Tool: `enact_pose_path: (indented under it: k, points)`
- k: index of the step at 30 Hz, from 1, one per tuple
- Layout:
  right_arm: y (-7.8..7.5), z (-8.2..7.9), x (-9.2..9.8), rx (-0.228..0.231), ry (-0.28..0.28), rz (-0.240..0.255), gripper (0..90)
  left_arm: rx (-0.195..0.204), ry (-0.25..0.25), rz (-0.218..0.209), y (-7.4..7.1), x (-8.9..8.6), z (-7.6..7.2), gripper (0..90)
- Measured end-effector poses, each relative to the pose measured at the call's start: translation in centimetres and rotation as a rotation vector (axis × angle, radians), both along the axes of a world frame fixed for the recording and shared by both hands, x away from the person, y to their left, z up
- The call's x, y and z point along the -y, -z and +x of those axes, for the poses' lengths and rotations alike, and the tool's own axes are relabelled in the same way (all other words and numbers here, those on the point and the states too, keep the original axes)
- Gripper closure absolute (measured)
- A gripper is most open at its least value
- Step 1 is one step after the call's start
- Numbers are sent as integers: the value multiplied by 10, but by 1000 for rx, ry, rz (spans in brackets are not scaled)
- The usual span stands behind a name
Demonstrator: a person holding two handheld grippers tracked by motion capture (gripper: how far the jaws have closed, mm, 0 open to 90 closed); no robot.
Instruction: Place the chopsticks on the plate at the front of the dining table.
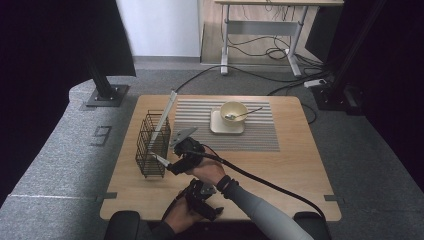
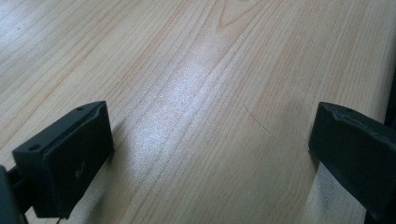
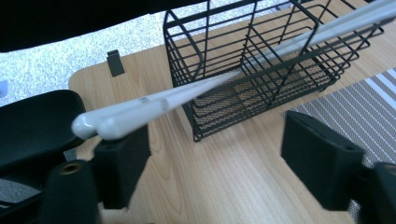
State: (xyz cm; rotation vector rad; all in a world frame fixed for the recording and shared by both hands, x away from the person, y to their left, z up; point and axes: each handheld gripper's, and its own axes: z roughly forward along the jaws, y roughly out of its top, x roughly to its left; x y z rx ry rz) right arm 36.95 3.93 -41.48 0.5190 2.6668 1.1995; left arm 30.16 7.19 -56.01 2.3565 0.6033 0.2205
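Observation:
A pair of long white chopsticks lies slanted across the black wire basket, with the thick ends close to me. Those ends sit over the left jaw of my right gripper, whose jaws stand wide apart and clamp nothing. From above, the chopsticks lean out of the basket at the table's left, and the right gripper is right beside the basket's near corner. My left gripper is by the front edge. Its jaws are open over bare wood.
A striped grey placemat covers the far middle of the wooden table. On it stand a cream square plate and a bowl holding a spoon. A black cable trails from the right gripper.

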Motion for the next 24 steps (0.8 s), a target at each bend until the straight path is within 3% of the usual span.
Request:
enact_pose_path:
  k: [5,9,13,24]
  points:
    - [-2,-4,-4,20,-19,-11,470,-4,-3,-4,0,0,0,0]
    - [-5,-6,-6,37,-26,-11,550,-4,-5,-4,0,0,0,0]
    - [-9,-11,-9,84,-33,-23,614,-2,0,1,0,0,0,0]
    - [-13,-17,-11,130,-51,-27,688,-2,-3,-2,0,0,0,0]
